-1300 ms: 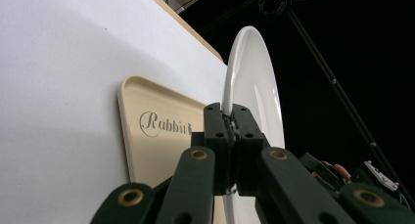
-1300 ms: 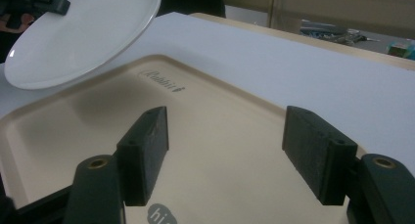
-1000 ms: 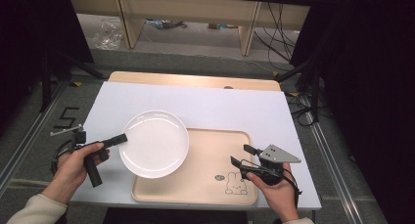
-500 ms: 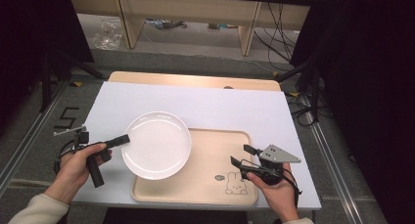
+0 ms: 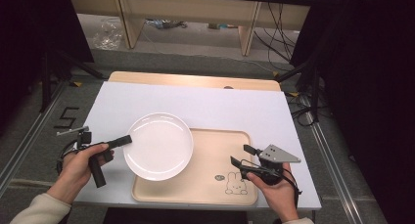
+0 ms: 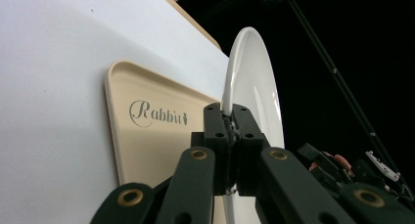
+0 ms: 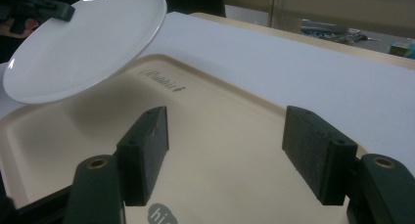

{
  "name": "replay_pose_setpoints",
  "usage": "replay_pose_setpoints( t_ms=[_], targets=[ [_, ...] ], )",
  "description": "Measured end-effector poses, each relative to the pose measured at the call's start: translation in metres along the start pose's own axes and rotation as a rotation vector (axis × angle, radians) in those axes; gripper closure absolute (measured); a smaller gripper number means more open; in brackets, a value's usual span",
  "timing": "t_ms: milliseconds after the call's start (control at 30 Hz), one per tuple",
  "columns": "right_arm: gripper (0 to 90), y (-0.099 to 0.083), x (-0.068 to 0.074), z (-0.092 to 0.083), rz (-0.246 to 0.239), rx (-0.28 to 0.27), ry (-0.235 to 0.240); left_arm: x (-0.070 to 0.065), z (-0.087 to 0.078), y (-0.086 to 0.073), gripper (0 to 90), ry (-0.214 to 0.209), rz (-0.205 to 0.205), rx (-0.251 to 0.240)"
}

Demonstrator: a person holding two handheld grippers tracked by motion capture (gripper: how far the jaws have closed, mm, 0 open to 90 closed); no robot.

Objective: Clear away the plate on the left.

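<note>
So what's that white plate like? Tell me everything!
The white plate is round, plain and glossy, like glazed ceramic, with a shallow raised rim and nothing on it. The left gripper pinches its rim, and nothing else touches it. It is held in the air, tilted, above the left end of the beige tray with the rabbit print, casting a shadow on the tray in the right gripper view.

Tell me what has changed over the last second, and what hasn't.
The white plate, clamped at its rim by the left gripper, has shifted slightly right, farther over the beige tray. Nothing was taken hold of or let go. The right gripper stays open above the tray's right part, and the tray has not moved.
</note>
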State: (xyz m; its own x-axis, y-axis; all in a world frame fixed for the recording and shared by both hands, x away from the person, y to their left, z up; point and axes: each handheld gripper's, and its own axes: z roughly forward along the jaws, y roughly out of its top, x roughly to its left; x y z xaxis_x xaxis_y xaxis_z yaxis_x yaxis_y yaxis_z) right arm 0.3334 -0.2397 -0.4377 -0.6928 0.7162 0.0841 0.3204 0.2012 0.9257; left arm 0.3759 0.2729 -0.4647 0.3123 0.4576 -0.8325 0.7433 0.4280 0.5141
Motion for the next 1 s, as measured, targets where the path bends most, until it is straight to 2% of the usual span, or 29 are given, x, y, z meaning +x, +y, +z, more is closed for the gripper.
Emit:
replay_pose_setpoints(
  t_ms=[33,200,300,333,433,767,833,1000],
  targets=[
    [34.8,0.0003,-0.0010,-0.0006,-0.021,-0.003,-0.012,-0.0002,0.0002,-0.0001,86.9,-0.002,0.000,0.002],
    [34.8,0.0003,-0.0009,-0.0006,-0.020,-0.003,-0.011,-0.0010,0.0014,-0.0005,87.0,-0.003,0.001,0.003],
    [34.8,-0.0002,0.0004,0.0001,0.005,0.001,0.002,-0.0009,0.0022,-0.0010,87.0,-0.004,0.000,0.005],
    [34.8,0.0002,-0.0010,-0.0006,-0.021,-0.002,-0.011,-0.0010,0.0023,-0.0011,87.0,-0.004,0.001,0.006],
    [34.8,0.0004,-0.0022,-0.0007,-0.045,-0.008,-0.028,-0.0012,0.0030,-0.0014,87.0,-0.004,0.001,0.008],
    [34.8,0.0006,-0.0022,-0.0012,-0.046,-0.003,-0.025,-0.0020,0.0050,-0.0025,87.0,-0.003,0.006,0.018],
    [34.8,0.0005,-0.0011,-0.0014,-0.027,0.009,-0.014,-0.0022,0.0058,-0.0028,86.9,-0.003,0.007,0.020],
    [34.8,0.0005,-0.0010,-0.0013,-0.025,0.007,-0.013,-0.0028,0.0084,-0.0042,86.9,-0.004,0.011,0.028]
  ],
)
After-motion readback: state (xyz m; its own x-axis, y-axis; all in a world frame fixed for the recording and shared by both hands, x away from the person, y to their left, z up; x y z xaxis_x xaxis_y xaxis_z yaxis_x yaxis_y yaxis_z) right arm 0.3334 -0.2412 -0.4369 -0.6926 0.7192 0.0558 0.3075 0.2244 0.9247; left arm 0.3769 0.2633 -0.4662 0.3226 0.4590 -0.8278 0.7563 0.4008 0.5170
